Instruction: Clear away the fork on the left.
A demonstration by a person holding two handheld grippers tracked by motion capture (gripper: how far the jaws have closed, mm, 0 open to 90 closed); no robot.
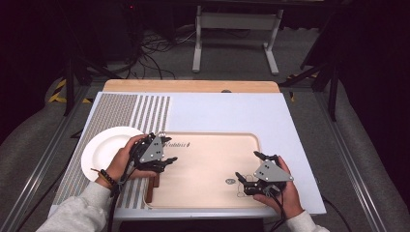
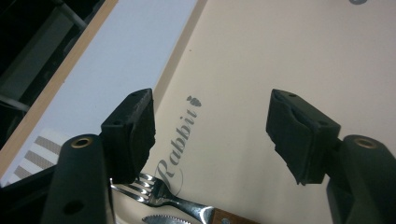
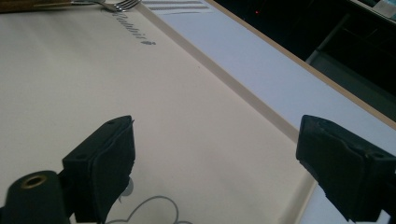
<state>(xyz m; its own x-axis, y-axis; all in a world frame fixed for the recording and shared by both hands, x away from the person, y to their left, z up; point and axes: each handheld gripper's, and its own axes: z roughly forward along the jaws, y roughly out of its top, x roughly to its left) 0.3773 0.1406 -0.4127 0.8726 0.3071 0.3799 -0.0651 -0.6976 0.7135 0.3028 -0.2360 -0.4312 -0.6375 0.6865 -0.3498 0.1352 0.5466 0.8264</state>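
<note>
Beige tray (image 1: 212,193) on the surface (image 1: 232,113), both tools over it. Fork (image 2: 159,191) and a serrated knife (image 2: 163,219) with wooden handles lie in the tray, directly under the left tool (image 2: 210,133), tines just beside its left-hand pad. Left tool (image 1: 162,162) jaws wide apart, nothing between the pads; they touch neither fork nor knife. White plate (image 1: 109,150) outside the tray, just behind the left hand (image 1: 123,162), nothing on it. Right tool (image 3: 215,163) well apart from the cutlery, over the tray's near right corner, jaws wide, holding nothing. Fork (image 3: 116,4) far ahead of it.
</note>
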